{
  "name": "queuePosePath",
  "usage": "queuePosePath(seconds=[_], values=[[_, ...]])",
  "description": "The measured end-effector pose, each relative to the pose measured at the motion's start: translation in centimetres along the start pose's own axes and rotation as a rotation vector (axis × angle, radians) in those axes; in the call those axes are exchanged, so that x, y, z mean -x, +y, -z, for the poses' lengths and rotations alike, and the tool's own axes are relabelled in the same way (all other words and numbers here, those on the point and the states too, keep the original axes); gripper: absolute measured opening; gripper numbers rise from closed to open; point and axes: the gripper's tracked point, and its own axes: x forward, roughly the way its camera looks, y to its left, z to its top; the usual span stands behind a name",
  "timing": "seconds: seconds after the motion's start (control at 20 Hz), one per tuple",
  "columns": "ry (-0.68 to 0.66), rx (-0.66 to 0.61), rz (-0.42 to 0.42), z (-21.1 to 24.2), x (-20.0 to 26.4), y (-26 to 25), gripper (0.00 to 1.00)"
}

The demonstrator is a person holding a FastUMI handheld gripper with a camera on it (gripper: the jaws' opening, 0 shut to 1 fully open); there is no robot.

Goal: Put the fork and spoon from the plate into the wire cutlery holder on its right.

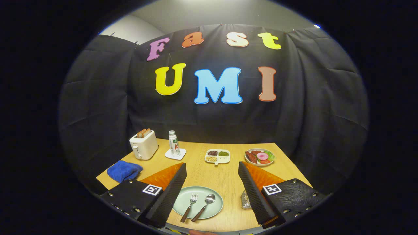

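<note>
You could catch both handles at once, because the fork and spoon lie close side by side on the plate; the gripper hovers above, fingers spread wide, holding nothing; the wire cutlery holder sits at 3 o'clock from the plate, half hidden.

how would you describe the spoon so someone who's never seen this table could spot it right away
On the wooden table, find the pale green plate lying between the open gripper's fingers. Two brown-handled utensils lie on it side by side; the spoon is the one nearer the wire cutlery holder, with a rounded bowl, not prongs like the fork.
</note>
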Motion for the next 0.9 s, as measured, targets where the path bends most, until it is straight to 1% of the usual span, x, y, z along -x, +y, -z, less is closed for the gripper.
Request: queuePosePath(seconds=[0.35, 0.65, 0.75, 0.9], values=[[0.179, -0.013, -0.015, 6.4, -1.2, 0.6, 0.97], [0.360, -0.009, 0.004, 13.1, -2.3, 0.7, 0.97], [0.442, -0.024, 0.014, 15.6, -2.3, 0.6, 0.97], [0.552, -0.085, 0.016, 18.9, -2.4, 1.1, 0.97]])
